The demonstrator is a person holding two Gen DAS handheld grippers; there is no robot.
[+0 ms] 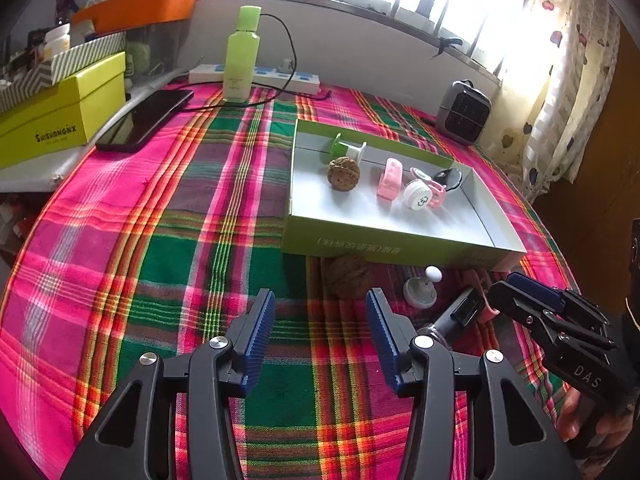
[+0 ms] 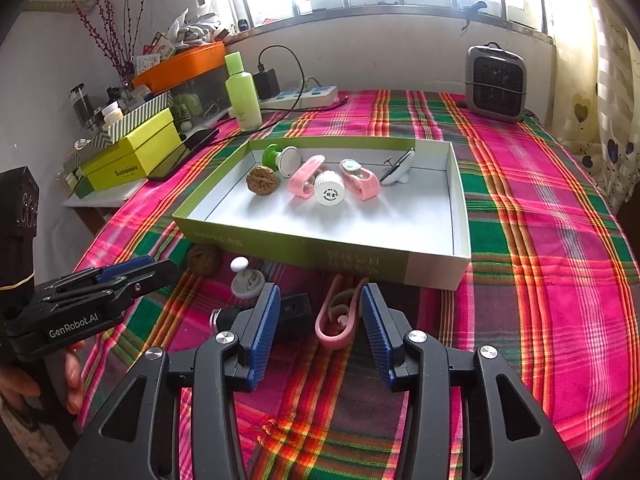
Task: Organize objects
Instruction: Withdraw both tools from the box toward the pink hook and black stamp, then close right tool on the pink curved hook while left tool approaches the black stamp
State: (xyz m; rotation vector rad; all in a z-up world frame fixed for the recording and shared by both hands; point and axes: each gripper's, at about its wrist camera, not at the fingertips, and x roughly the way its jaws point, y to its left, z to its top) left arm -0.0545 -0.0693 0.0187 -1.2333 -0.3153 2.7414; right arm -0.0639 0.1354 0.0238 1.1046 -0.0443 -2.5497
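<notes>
Loose items: walnut (image 1: 347,282), pink clip (image 2: 338,320), just in front of tray (image 2: 320,258). Left gripper (image 1: 320,320) and right gripper (image 2: 320,312): both open, empty. Risk: 2 grippers close together may collide; walnut may roll

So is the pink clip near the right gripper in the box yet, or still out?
Out. The pink clip lies on the tablecloth in front of the box, between the right gripper's open jaws, not gripped.

Two walnuts (image 2: 262,181), three pink clips (image 2: 306,176), one tray (image 2: 320,254), two grippers (image 2: 318,320).
</notes>
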